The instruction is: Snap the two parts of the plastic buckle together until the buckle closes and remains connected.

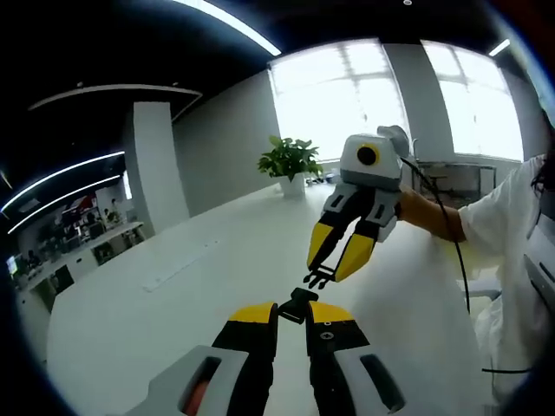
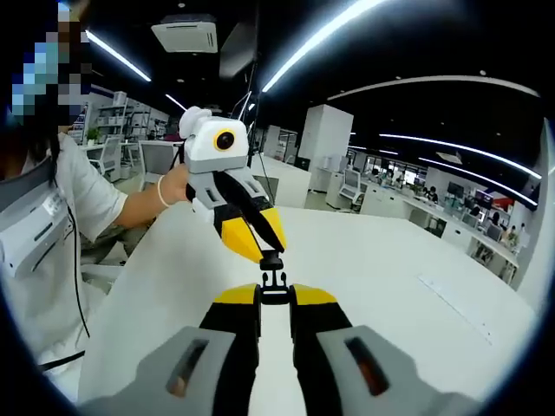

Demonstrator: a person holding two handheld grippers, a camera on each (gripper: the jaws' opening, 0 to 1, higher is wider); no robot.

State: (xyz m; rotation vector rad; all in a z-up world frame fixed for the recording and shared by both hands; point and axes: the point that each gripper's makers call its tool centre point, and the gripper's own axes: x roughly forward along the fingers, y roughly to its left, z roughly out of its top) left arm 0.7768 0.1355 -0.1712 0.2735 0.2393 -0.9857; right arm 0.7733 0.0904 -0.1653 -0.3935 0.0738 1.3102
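A: Black buckle halves, why held midair over the white tabletop point(image 1: 173, 295)?

B: So they line up. Left gripper point(image 1: 292, 314) pinches the socket half point(image 1: 297, 305), right gripper point(image 1: 336, 260) pinches the pronged half point(image 1: 316, 278), tips nearly touching, not clicked yet.

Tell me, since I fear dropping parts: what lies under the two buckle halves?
A bare white table lies below both buckle halves. Each hand-held gripper's jaws hide the table directly underneath.

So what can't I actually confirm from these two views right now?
- Whether the two buckle halves have latched: the joint is too small in both views.
- The left tool hides most of its half in the left gripper view.
- The right tool does likewise in the right gripper view.
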